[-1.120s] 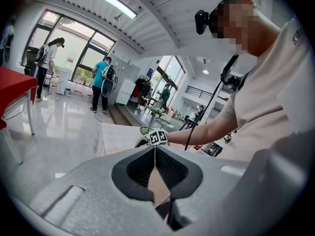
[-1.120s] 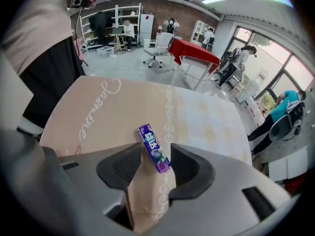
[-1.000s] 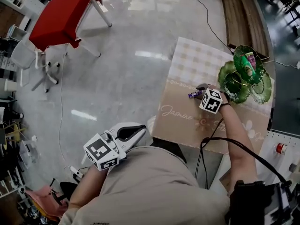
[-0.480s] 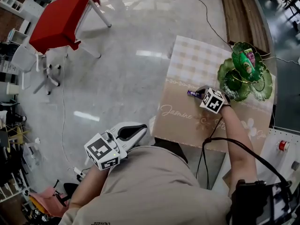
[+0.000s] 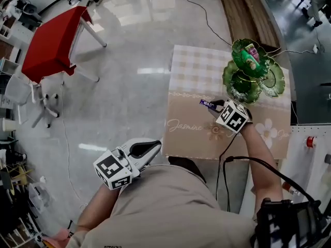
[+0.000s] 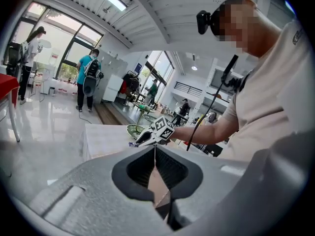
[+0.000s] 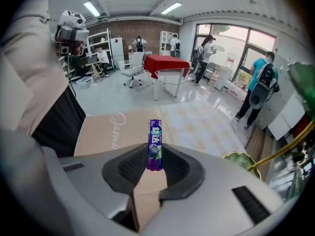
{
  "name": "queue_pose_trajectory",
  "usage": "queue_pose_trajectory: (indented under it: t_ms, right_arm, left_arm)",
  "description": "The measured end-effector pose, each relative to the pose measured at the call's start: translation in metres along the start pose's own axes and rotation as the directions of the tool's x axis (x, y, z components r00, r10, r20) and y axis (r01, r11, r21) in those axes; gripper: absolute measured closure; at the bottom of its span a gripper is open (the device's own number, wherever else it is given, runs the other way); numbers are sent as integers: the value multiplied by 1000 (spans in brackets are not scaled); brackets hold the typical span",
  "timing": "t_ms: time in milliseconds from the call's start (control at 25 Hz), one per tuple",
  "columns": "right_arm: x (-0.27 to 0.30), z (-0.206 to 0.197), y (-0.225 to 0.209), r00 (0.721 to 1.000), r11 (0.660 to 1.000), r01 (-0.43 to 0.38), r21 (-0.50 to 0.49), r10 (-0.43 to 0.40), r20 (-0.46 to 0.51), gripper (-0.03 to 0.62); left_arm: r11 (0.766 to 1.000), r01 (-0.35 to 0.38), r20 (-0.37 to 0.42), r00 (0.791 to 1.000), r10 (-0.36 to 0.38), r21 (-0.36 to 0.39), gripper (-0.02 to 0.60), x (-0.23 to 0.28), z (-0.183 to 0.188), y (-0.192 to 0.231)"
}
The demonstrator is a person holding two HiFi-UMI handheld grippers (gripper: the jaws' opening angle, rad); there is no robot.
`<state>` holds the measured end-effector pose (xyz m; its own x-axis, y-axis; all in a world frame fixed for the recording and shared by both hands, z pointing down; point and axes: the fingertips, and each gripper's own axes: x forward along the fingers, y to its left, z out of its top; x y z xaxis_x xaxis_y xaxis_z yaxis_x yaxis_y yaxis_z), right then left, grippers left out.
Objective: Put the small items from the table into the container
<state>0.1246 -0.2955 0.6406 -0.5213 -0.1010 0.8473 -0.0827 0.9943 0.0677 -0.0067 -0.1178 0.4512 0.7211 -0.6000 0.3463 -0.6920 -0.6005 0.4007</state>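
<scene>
My right gripper point(image 5: 212, 105) is shut on a purple gum stick point(image 5: 206, 104), lifted above the tablecloth point(image 5: 191, 133). In the right gripper view the purple gum stick point(image 7: 155, 145) stands upright, pinched between the black pads point(image 7: 130, 167) of the right gripper point(image 7: 155, 164). The green leaf-shaped tiered dish point(image 5: 252, 66) stands at the table's far right corner, with a green packet in its top bowl. My left gripper point(image 5: 150, 148) hangs off the table near my chest, its jaws shut with nothing between them; the left gripper point(image 6: 155, 167) looks toward the table.
A red table point(image 5: 54, 39) and white chairs point(image 5: 23, 92) stand on the glossy floor to the left. Cables run from my right arm. A grey unit with a red button point(image 5: 310, 141) sits right of the table. People stand far off by the windows.
The right gripper has closed on the purple gum stick and lifted it off the tablecloth, rolling as it rose. The left gripper has barely shifted.
</scene>
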Motion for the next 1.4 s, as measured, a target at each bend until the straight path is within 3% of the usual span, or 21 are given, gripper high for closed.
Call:
queue_pose_trajectory:
  t_ms: [440,680,1040,1400]
  right_arm:
    - [-125,23,-21,984,978,163,126,-171,53,502]
    - [-182,39,-52,958,949,259,178,-276,77,502]
    - [-210,44,-113,919,898,373,232,-392,41,502]
    - [-197,39,-150,912,881,403,247,-409,-25,502]
  left_arm:
    - [991,121,-1,993,-121,58,572,15,14,-26]
    - [987,145,32,989,-147,73,572,10,21,-34]
    - [992,108,64,992,-112,67,572,-6,18,-27]
    - [998,52,89,995,-55,35,572,-22,8,-16]
